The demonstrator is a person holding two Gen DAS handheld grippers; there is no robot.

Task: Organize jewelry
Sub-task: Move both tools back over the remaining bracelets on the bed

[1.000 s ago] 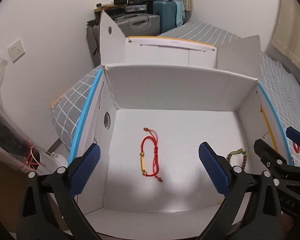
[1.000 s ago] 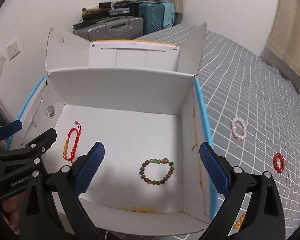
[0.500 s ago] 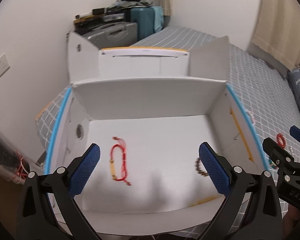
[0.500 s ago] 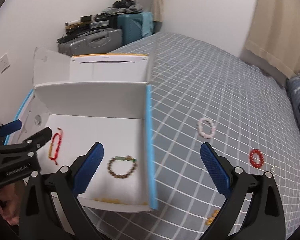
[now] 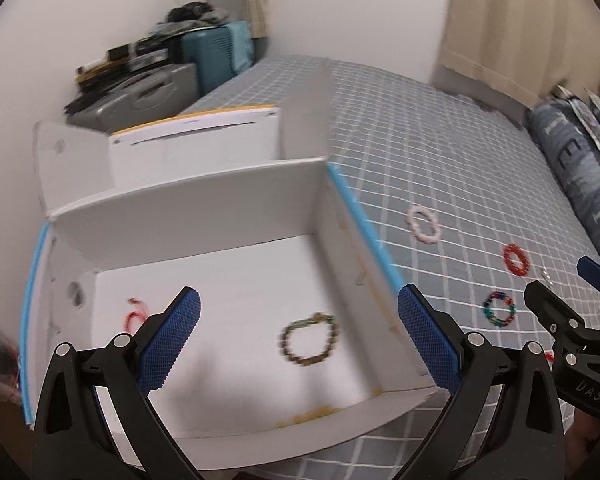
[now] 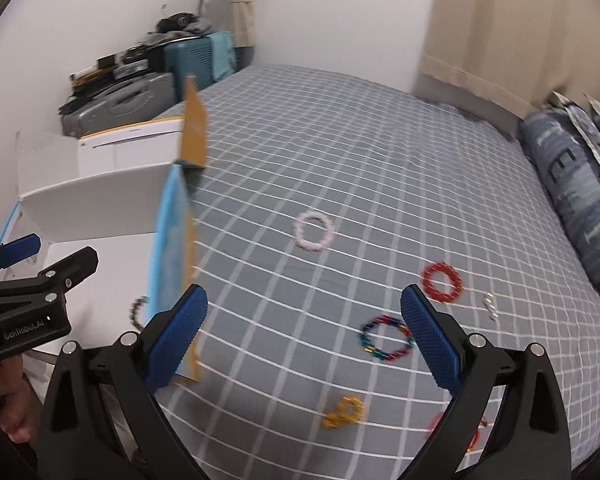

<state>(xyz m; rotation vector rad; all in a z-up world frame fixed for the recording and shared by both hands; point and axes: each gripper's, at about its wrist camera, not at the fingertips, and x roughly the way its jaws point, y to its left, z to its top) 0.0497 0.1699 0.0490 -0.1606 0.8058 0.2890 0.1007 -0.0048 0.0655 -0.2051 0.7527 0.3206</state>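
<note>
1. The left gripper (image 5: 298, 336) hangs over the open white box (image 5: 188, 204) with its jaws wide apart and holding nothing; a brown bead bracelet (image 5: 309, 340) lies on the box floor between them, and a red cord bracelet (image 5: 136, 314) lies just outside the left jaw
2. The right gripper (image 6: 304, 340) hovers over the grey checked bed (image 6: 360, 168), jaws wide apart and empty; a multicoloured bracelet (image 6: 386, 343) lies between them, close to the right jaw
3. Ahead of the jaws lies a pink bracelet (image 6: 314, 231); a red bead bracelet (image 6: 441, 282) sits just beyond the right jaw; a small gold piece (image 6: 342, 412) lies nearer the camera, between the jaws; blur hides finer detail
</note>
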